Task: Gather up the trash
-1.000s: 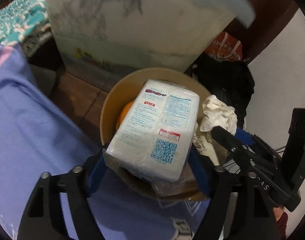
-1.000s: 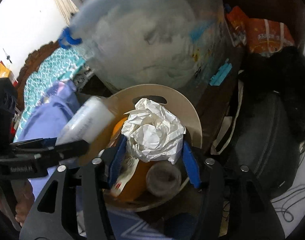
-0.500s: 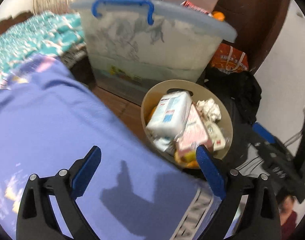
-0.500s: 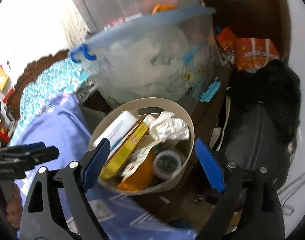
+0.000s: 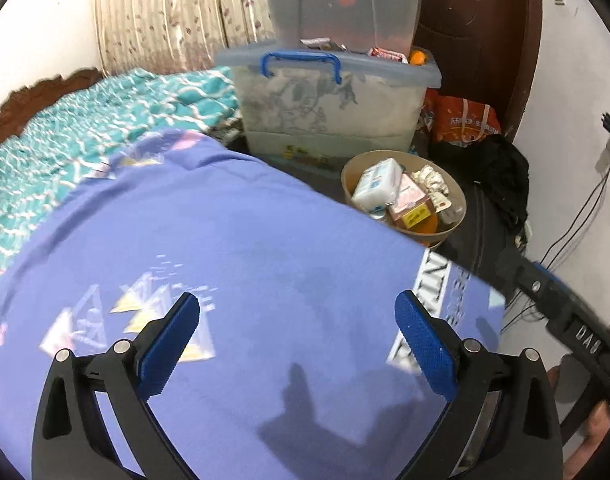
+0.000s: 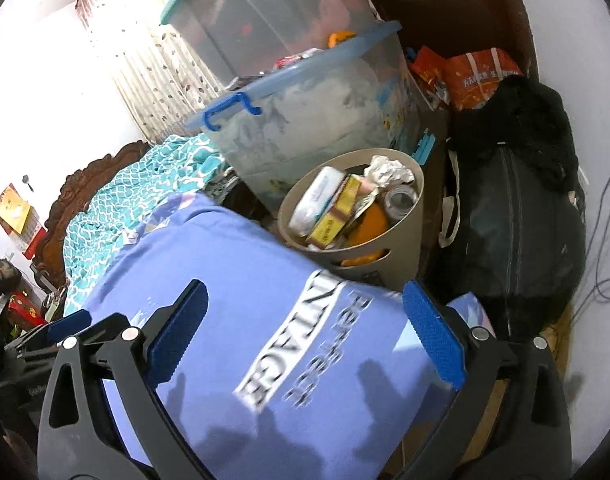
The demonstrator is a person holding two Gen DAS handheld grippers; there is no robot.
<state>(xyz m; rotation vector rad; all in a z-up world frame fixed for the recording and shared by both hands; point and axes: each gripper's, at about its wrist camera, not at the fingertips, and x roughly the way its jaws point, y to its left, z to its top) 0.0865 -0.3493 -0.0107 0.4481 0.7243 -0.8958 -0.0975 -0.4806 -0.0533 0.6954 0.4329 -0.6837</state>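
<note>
- The left gripper [image 5: 297,340] and the right gripper [image 6: 305,336] both hang over a purple printed bedcover [image 5: 225,248]; their jaws are spreading apart, nothing between the blue pads, so neither holds any trash
- The collected trash sits in a round beige waste bin [image 6: 389,248] on the floor just beside the bed edge, placed where both hands can reach it from the mattress
- In the bin, a white tissue pack [image 6: 315,200] leans against a yellow and red carton [image 6: 337,210], with crumpled white paper [image 6: 389,170] and a small clear jar [image 6: 401,196] behind; an orange piece [image 6: 369,222] lies under them, too buried to name
- The bin looks full to its rim, so this step reads as done
- A lidded clear storage box [image 5: 329,108] with a blue handle stands behind the bin, a second box stacked on it; a black bag [image 6: 513,216] lies to the bin's right
- The bed surface under the grippers is partly hidden by the fingers and blurred, so any trash left there probably cannot be judged from here
</note>
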